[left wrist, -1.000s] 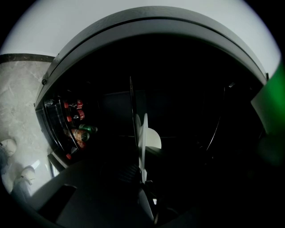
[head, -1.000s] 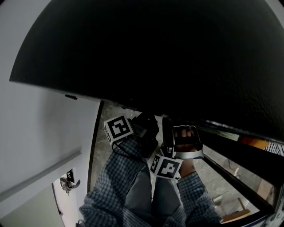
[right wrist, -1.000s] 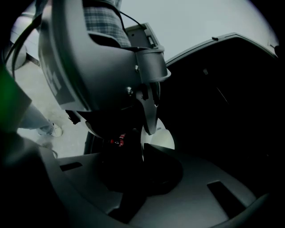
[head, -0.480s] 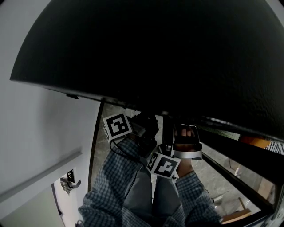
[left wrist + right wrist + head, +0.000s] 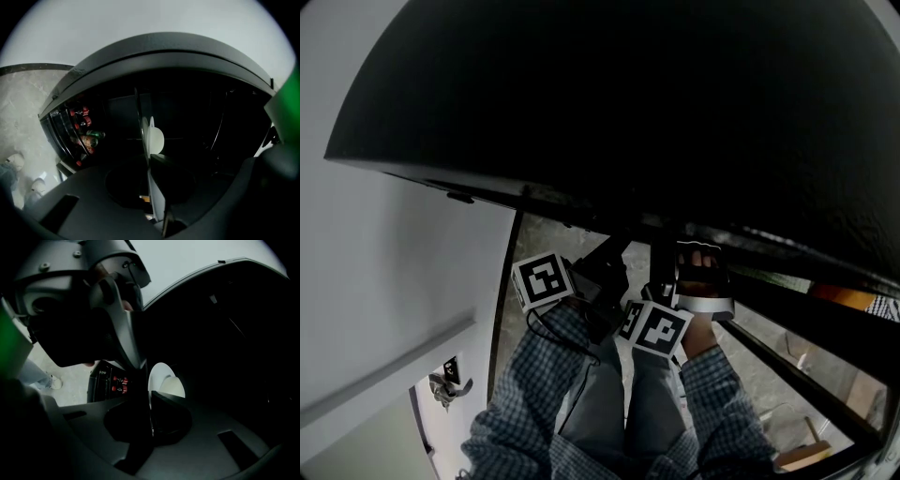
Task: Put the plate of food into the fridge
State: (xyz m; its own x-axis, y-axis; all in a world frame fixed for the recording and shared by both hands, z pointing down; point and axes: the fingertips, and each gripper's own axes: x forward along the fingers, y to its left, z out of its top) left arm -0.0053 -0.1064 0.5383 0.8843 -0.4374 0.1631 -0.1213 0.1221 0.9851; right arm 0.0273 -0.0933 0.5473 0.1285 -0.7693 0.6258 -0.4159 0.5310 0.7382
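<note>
While both the left hand-held gripper [image 5: 149, 164] and the right hand-held gripper [image 5: 147, 395] pinch its rim, the white plate [image 5: 158, 373] of pale food [image 5: 173, 388] juts straight ahead of them, edge-on, into the dark fridge [image 5: 201, 122]. Bottles [image 5: 86, 137] line the door shelf to the left. A level forward push seems next.

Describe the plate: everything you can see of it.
The plate is white, smooth and round-rimmed, and both gripper views see it nearly edge-on. The left gripper and the right gripper each clamp its near rim, so it hangs between them, resting on nothing visible. A pale rounded piece of food sits on it. Its far side reaches into the dark fridge. The head view does not show it.
</note>
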